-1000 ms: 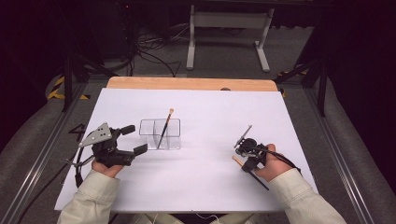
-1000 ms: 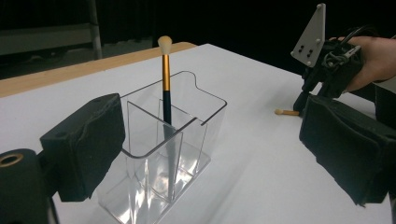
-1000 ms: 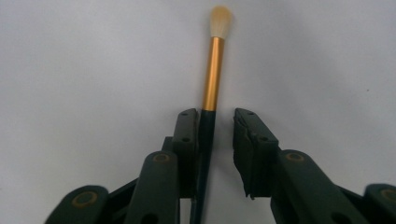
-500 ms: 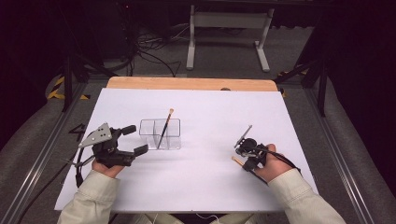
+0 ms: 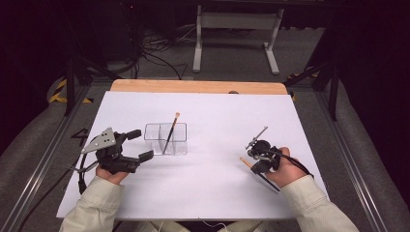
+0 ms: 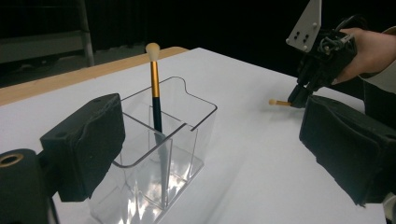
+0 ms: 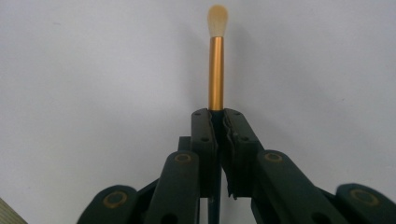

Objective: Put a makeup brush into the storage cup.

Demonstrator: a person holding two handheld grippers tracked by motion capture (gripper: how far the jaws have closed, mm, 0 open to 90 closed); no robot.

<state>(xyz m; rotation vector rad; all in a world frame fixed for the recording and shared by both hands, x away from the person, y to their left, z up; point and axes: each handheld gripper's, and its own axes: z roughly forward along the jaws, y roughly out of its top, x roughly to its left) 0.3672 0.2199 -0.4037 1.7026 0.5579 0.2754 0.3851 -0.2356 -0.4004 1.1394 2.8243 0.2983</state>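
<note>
White sheet (image 5: 203,193) over a wooden table (image 5: 193,86); dark room behind, with cables and a stand on the floor.

Item 1, right gripper (image 7: 219,116): jaws have just been closing and now stand together, clamped on the makeup brush (image 7: 215,74). Against the frame one second ago, hand and gripper sit in nearly the same spot near the right edge of the sheet; the brush lies along the same line.

Item 2, makeup brush: gold ferrule and pale tuft stick straight out ahead of the jaw tips, long axis in line with the jaws, tuft pointing away from the hand. Dark handle runs back beneath the gripper toward the wrist (image 5: 263,178).

Item 3, left gripper (image 5: 138,144): jaws wide apart, nothing between them, unmoved since the earlier frame.

Item 4, clear organizer (image 6: 187,126): just ahead of the left jaws, nearer the left pad, not touching. A second brush (image 6: 154,88) stands in it, leaning, tuft up.
</note>
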